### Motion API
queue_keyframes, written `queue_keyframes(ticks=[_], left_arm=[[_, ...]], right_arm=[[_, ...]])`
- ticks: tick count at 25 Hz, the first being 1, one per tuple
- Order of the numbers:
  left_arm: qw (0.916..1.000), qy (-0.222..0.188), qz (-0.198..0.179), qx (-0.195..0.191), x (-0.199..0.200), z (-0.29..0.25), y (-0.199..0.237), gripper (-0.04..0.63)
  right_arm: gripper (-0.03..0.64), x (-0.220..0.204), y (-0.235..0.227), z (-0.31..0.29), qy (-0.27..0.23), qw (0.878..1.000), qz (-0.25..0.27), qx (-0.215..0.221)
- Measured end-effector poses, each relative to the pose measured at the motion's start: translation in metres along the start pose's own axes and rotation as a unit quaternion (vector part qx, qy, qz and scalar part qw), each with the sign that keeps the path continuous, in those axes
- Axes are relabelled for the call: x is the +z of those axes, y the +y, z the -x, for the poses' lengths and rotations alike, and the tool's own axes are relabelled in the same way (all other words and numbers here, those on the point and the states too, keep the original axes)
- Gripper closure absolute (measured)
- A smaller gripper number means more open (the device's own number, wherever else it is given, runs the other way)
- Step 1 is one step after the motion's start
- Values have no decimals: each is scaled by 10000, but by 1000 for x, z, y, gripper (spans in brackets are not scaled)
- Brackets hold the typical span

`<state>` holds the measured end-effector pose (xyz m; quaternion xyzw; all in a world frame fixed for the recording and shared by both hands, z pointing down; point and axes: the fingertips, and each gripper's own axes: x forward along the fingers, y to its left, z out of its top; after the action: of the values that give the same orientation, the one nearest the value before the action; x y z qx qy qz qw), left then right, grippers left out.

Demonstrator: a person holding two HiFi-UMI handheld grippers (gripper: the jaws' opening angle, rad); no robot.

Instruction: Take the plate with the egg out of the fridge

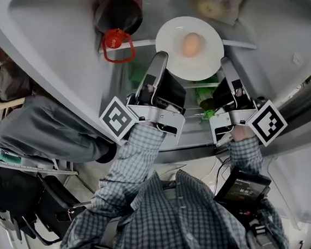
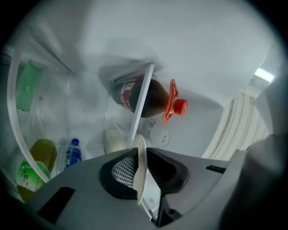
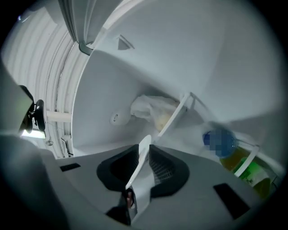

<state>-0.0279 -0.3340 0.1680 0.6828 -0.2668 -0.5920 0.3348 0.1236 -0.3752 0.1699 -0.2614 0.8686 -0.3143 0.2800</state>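
egg on plate, bottle left

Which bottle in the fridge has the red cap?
The dark cola bottle, left of the plate in the head view. Its cap and carry handle are red; the small bottle has a blue cap.

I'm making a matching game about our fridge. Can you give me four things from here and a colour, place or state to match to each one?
Things:
1. egg
2. cola bottle cap
3. left tongs
4. plastic bag

Matches:
A. red
B. shut on the rim of the white plate
C. lying on the white plate
D. on the shelf, deeper in than the white plate

Pairs: 1-C, 2-A, 3-B, 4-D
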Motion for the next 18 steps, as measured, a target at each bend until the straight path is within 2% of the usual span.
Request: queue_keyframes(ticks=[9,18], left_arm=[[9998,-85,157,82,0,2,7,540],[9996,-84,215,163,-3,2,10,542]], right_arm=[[541,-4,-1,-3,93,9999,107,-46],[566,-1,-6,-1,144,9998,-64,-81]])
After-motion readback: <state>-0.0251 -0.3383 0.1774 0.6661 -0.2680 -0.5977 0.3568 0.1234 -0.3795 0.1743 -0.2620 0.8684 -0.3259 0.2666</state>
